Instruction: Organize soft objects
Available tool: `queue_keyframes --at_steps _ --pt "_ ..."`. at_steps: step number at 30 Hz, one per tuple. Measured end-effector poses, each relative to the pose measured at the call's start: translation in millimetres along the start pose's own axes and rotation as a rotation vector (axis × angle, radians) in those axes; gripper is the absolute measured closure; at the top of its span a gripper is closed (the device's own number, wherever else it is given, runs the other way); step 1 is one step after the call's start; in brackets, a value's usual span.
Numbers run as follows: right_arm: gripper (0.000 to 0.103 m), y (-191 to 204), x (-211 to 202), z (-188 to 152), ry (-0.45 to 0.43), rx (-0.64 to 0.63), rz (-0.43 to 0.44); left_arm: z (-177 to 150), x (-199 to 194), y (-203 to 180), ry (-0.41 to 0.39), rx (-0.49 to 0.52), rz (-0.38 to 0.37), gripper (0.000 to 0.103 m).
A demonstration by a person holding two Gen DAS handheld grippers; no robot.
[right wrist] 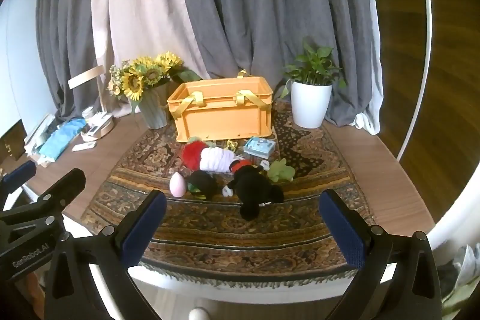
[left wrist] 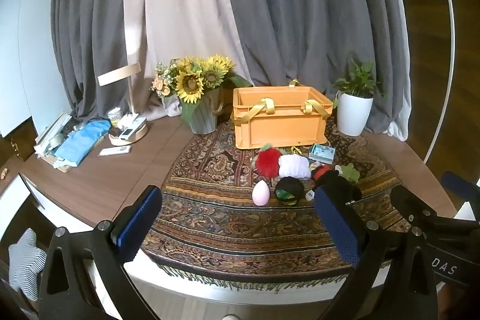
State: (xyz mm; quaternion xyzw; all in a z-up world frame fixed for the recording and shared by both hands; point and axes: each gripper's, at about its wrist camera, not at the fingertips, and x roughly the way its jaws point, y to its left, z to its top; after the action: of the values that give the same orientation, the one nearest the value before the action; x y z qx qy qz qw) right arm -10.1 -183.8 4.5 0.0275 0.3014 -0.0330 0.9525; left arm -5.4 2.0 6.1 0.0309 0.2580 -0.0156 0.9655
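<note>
Both grippers held low at the near table [left wrist: 99, 185] edge: left gripper [left wrist: 237, 218] and right gripper [right wrist: 243, 224], jaws spread wide, grasping nothing. Soft toys heaped on the rug [right wrist: 300, 230], just in front of the orange crate [right wrist: 223, 113]: red pompom [right wrist: 192, 153], white bundle [right wrist: 217, 159], pink egg [right wrist: 177, 184] at 9 o'clock of the heap, black plush [right wrist: 255, 188] at 6, green toy [right wrist: 280, 170] at 3. Sunflowers [left wrist: 192, 80] at 10 o'clock of the crate, potted plant [right wrist: 312, 98] at 3.

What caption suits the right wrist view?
Open right gripper faces soft toys piled before an orange crate on a rug.
</note>
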Motion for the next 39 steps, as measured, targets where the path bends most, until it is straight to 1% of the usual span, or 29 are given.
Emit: queue_keyframes --at_steps 20,25,33,39 --pt "0.001 -2.3 -9.1 0.3 -0.015 0.001 -0.005 3.3 -3.7 1.8 -0.006 -0.003 0.001 0.0" --pt "0.001 -4.0 -10.3 0.4 -0.021 0.003 -0.016 8.1 -11.3 2.6 -0.016 -0.001 0.019 0.0" --pt "0.001 -3.7 -9.6 0.4 -0.026 0.002 -0.023 12.5 -17.4 4.2 -0.019 -0.002 0.022 0.0" --pt "0.001 -3.2 -9.7 0.1 -0.026 0.003 -0.024 10.0 -17.4 4.7 -0.021 -0.001 0.021 0.0"
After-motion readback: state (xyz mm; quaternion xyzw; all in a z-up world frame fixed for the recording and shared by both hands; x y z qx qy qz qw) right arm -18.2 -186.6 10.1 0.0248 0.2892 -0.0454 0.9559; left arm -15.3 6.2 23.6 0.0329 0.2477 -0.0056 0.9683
